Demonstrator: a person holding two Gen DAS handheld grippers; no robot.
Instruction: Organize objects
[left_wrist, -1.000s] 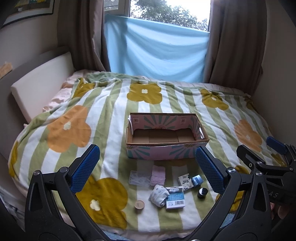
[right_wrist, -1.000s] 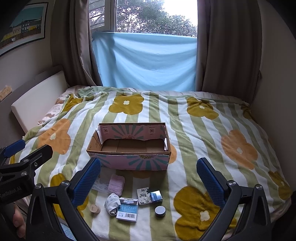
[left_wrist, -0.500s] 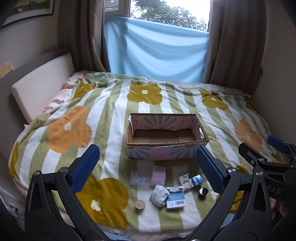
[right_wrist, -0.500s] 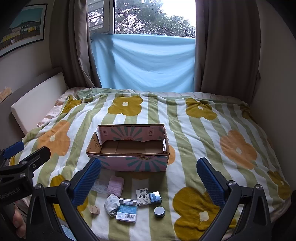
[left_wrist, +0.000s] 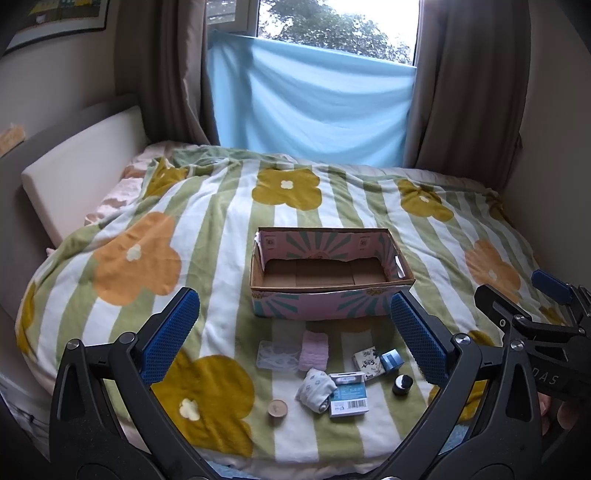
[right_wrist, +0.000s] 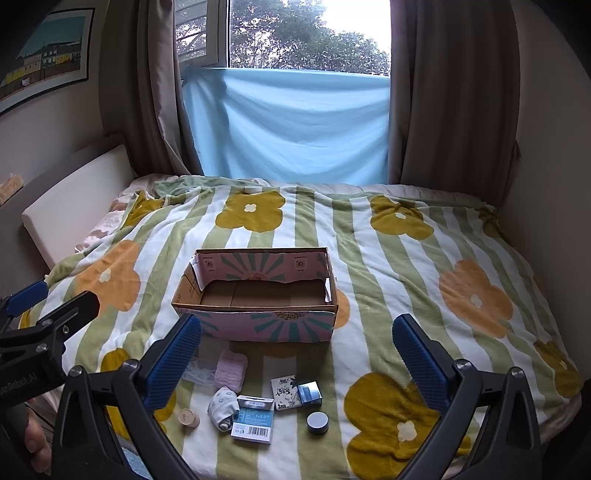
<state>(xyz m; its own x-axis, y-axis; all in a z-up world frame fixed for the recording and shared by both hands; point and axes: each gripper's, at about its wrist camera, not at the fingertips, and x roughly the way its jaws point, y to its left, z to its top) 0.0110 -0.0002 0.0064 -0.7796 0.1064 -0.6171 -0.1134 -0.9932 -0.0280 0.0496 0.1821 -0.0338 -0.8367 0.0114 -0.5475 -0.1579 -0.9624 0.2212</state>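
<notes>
Box (left_wrist: 328, 284) sits at centre frame in the left wrist view, open-topped and bare inside, on the striped blanket (left_wrist: 221, 236). Below it, toward the bottom centre, lie the small things: a clear packet (left_wrist: 277, 355) touching a pink cloth (left_wrist: 314, 350), a rolled sock (left_wrist: 314, 390) against a blue carton (left_wrist: 348, 395), a white pack (left_wrist: 365, 362) beside a blue cube (left_wrist: 392, 360), a dark jar (left_wrist: 402, 384) to the right, and a wooden disc (left_wrist: 277, 408) to the lower left. The left gripper (left_wrist: 293, 334) fills the bottom of the frame, its blue pads spread wide apart with nothing between them. The right gripper (left_wrist: 532, 306) juts in at the right edge, also wide open and holding nothing.

In the right wrist view the box (right_wrist: 255, 295) stands left of centre. The same things lie under it at lower centre: pink cloth (right_wrist: 231, 371), sock (right_wrist: 222, 406), carton (right_wrist: 254, 415), white pack (right_wrist: 283, 392), cube (right_wrist: 309, 393), jar (right_wrist: 317, 422), disc (right_wrist: 189, 418); the packet (right_wrist: 201, 371) is partly hidden behind a blue pad. The right gripper (right_wrist: 297, 356) is spread wide and empty. The left gripper (right_wrist: 44, 314) shows at the left edge, likewise apart and empty.
</notes>
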